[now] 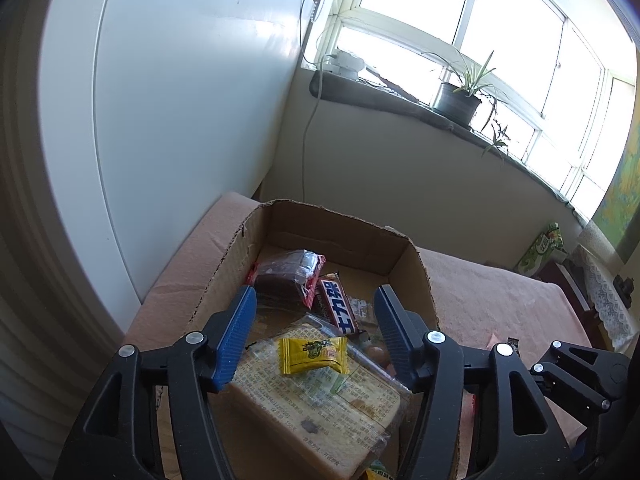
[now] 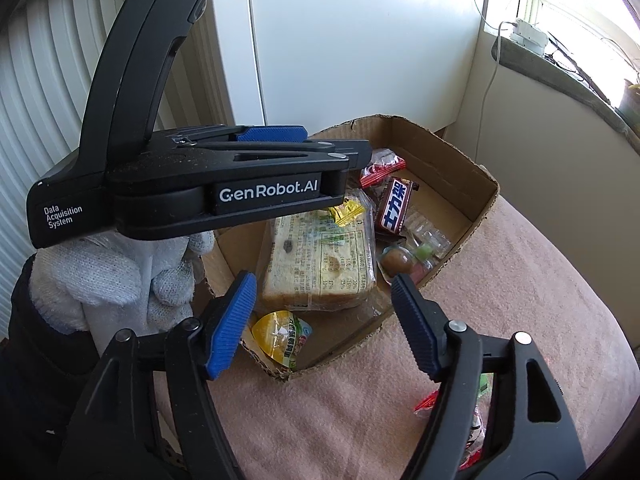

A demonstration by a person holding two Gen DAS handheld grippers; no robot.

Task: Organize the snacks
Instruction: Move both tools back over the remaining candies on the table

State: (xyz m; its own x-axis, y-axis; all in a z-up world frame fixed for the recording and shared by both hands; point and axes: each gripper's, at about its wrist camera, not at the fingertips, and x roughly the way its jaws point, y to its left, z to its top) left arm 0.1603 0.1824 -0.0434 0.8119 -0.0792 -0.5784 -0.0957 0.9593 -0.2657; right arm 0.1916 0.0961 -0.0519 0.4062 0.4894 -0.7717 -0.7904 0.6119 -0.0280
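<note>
A cardboard box point(image 2: 476, 208) of snacks is sitting on a pink cloth-covered surface point(image 2: 520, 300), beside a white cabinet point(image 1: 180, 100) and below a sunlit window sill bearing a potted plant point(image 1: 460, 98); inside are lying a wrapped bread loaf point(image 2: 320, 264), a yellow candy point(image 1: 313, 355) on top of it, and a chocolate bar point(image 2: 394, 210); the left gripper point(image 1: 316, 336) is hovering over the box with fingers apart, gripping nothing; the right gripper point(image 2: 320, 324) is gaping likewise at the box's near edge.
</note>
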